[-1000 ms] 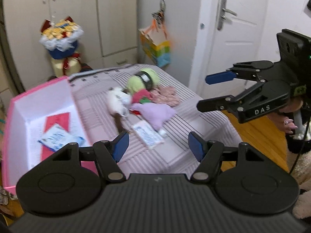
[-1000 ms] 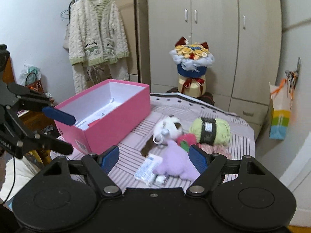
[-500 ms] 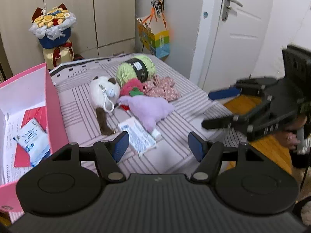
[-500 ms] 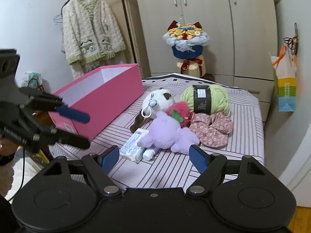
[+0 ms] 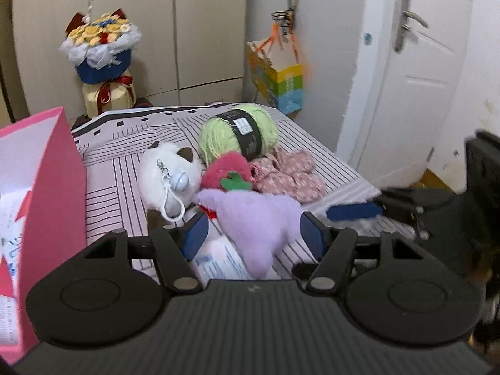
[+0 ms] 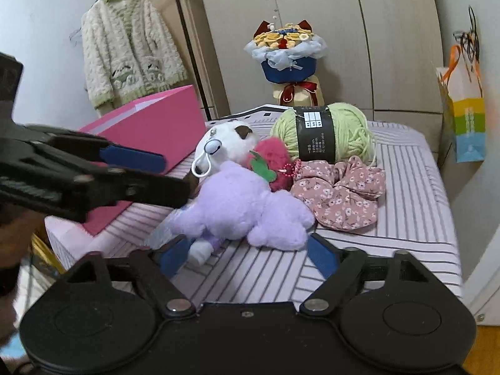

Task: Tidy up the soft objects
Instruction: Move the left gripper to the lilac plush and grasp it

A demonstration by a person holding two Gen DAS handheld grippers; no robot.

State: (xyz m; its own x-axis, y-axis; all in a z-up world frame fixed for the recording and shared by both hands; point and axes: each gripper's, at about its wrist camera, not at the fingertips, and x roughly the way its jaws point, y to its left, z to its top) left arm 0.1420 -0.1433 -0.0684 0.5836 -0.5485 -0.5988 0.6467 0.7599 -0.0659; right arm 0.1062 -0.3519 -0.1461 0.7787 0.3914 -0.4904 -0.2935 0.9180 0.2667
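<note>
A purple plush (image 5: pixel 256 222) lies at the front of a pile on the striped cloth (image 6: pixel 406 218). Behind it are a white plush dog (image 5: pixel 168 175), a red strawberry plush (image 5: pixel 228 168), a green yarn ball (image 5: pixel 218 134) and a floral scrunchie (image 5: pixel 287 175). My left gripper (image 5: pixel 253 234) straddles the purple plush, its jaws closing slightly, the pads not pressing. My right gripper (image 6: pixel 248 254) sits just in front of the same purple plush (image 6: pixel 237 209), its jaws opening, nothing gripped. The left gripper (image 6: pixel 168 178) reaches in from the left.
An open pink box (image 5: pixel 53 172) with papers inside stands left of the pile. A white packet (image 5: pixel 215 259) lies under the plush. A bouquet (image 6: pixel 287 53), a gift bag (image 6: pixel 465 118), a hanging cardigan (image 6: pixel 128 50) and a white door (image 5: pixel 415 72) surround the bed.
Both grippers have come down and closer to the pile. The purple plush now lies between the left fingers, and the right jaws stand wider.
</note>
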